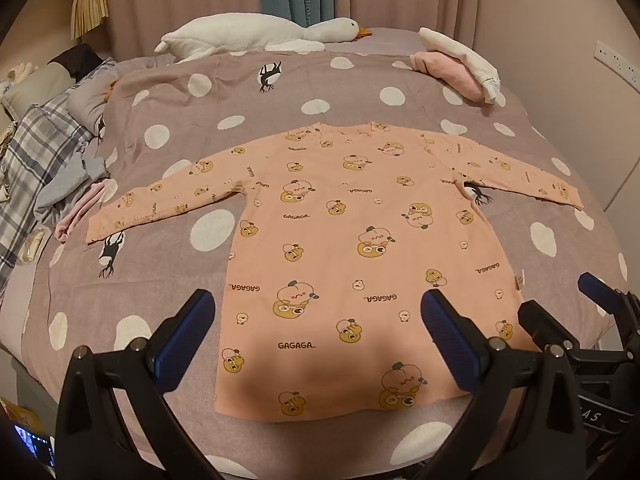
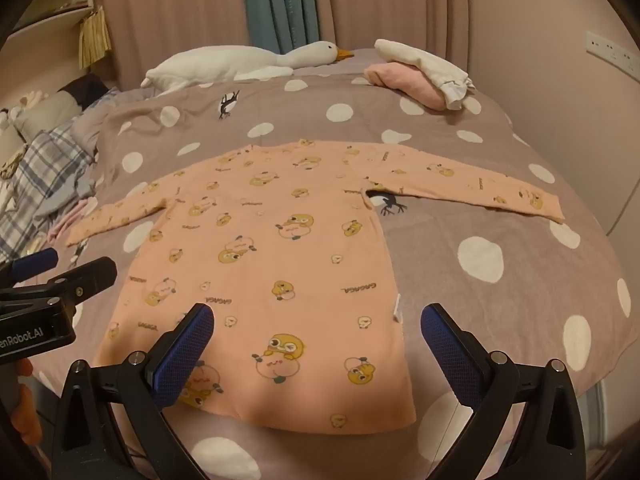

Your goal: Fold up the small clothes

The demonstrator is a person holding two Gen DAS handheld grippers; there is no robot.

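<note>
Left wrist view shows the peach shirt spread flat on the spotted bed, hem nearest, neck away toward the plush goose, both sleeves stretched out sideways. The left gripper hangs over the hem's left part, fingers spread wide and empty. The right gripper hovers over the hem's right corner, also wide open, holding nothing. Each sleeve lies well ahead and outward of its own gripper — I'd judge the left sleeve belongs to the left hand.
</note>
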